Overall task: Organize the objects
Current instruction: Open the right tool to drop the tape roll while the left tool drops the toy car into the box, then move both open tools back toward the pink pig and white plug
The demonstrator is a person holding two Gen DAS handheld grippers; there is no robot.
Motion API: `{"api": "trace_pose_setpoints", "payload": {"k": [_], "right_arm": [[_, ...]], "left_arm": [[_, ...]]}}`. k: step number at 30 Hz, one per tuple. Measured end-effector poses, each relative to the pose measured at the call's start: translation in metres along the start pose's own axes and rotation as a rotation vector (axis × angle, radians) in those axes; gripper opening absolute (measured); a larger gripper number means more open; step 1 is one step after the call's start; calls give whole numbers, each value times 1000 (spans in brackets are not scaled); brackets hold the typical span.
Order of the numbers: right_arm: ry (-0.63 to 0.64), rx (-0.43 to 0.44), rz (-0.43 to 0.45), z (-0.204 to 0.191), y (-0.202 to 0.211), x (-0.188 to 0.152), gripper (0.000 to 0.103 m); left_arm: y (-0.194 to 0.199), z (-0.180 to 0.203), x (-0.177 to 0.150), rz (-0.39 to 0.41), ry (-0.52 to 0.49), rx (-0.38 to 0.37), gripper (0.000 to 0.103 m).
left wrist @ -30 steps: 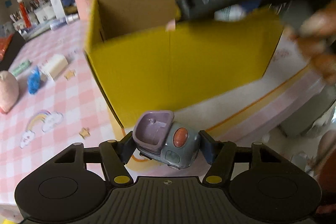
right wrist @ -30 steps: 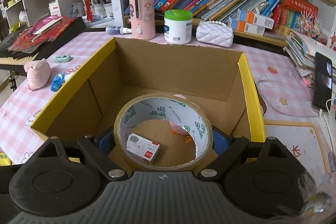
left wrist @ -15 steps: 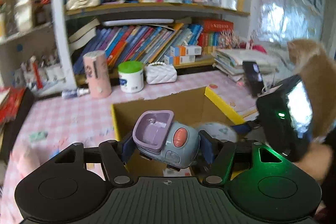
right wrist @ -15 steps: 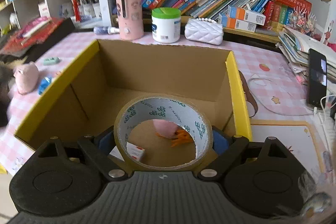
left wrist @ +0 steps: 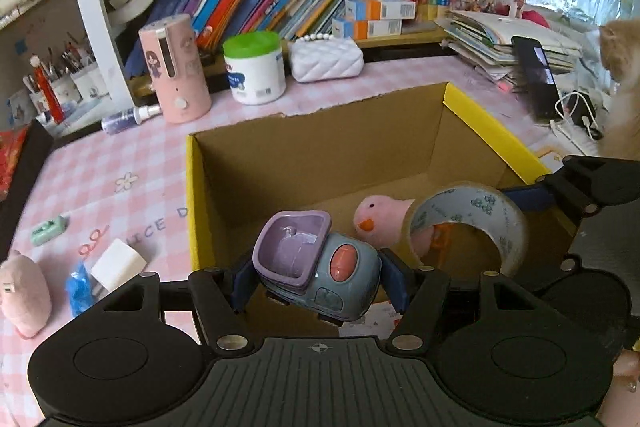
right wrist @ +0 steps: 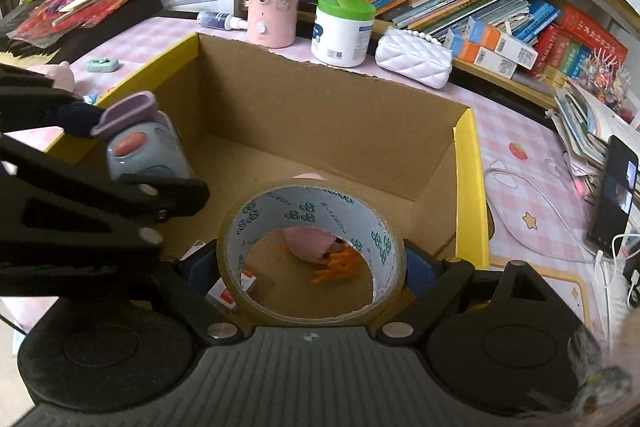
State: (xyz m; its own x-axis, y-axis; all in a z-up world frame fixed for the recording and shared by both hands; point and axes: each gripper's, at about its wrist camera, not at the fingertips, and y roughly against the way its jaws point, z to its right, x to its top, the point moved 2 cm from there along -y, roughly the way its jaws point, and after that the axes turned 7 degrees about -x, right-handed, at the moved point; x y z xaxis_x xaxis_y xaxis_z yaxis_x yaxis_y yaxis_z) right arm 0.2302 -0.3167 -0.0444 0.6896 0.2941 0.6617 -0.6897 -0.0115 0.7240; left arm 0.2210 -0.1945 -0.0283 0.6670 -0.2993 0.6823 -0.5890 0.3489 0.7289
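The pink duck toy [right wrist: 310, 243] lies mostly hidden behind the tape roll [right wrist: 312, 255]; lower left of it, a small box [right wrist: 224, 291] peeks out, print unreadable.

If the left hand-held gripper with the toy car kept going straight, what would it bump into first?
Probably the cardboard box's brown floor. The left hand-held gripper tilts down into it; the pink duck toy sits just right of that line, though depth is unclear.

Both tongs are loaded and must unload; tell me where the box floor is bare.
Bare: the cardboard box floor along its far wall and left side. Crowded: near the pink duck and small red-white carton, below the tape roll and toy car.
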Motion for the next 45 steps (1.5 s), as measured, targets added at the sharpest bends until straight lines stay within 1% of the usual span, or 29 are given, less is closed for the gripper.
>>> {"api": "trace_pose_setpoints", "payload": {"k": [2, 6, 11, 15, 20, 23, 26, 27, 30, 32, 36, 39, 42, 45], "right_arm": [[6, -6, -3, 0, -1, 1, 90], [17, -5, -5, 1, -1, 1, 90], [32, -69, -4, 1, 1, -5, 90], [32, -81, -16, 1, 0, -4, 90], [10, -109, -22, 2, 3, -8, 90], [1, -117, -27, 2, 3, -9, 91], [1, -117, -26, 2, 3, -9, 91], [0, -118, -27, 2, 3, -9, 91], [-27, -123, -17, 3, 5, -9, 92], [-86, -132, -6, 3, 11, -11, 95], [-144, -153, 83, -5, 39, -14, 96], [-177, -188, 146, -11, 65, -15, 95], [-228, -218, 201, -21, 93, -18, 95], [-269, -256, 236, -40, 118, -26, 96]], "left_arm": [[-4, -2, 1, -8, -1, 9, 63], [-9, 1, 1, -17, -24, 3, 64], [-14, 5, 2, -12, -41, -6, 64], [-14, 5, 2, -9, -50, -31, 64], [-16, 9, 3, -6, -75, -43, 64], [-16, 8, 4, -5, -73, -49, 63], [-14, 8, 3, 6, -67, -40, 66], [-11, 7, 2, 7, -64, -30, 70], [7, 6, -1, 62, -60, -22, 75], [25, 5, -3, 112, -45, -28, 79], [66, -1, -10, 211, -9, -24, 83], [98, -8, -22, 279, 17, 0, 88], [124, -17, -37, 326, 41, 20, 88], [144, -27, -55, 333, 58, 41, 89]]}}
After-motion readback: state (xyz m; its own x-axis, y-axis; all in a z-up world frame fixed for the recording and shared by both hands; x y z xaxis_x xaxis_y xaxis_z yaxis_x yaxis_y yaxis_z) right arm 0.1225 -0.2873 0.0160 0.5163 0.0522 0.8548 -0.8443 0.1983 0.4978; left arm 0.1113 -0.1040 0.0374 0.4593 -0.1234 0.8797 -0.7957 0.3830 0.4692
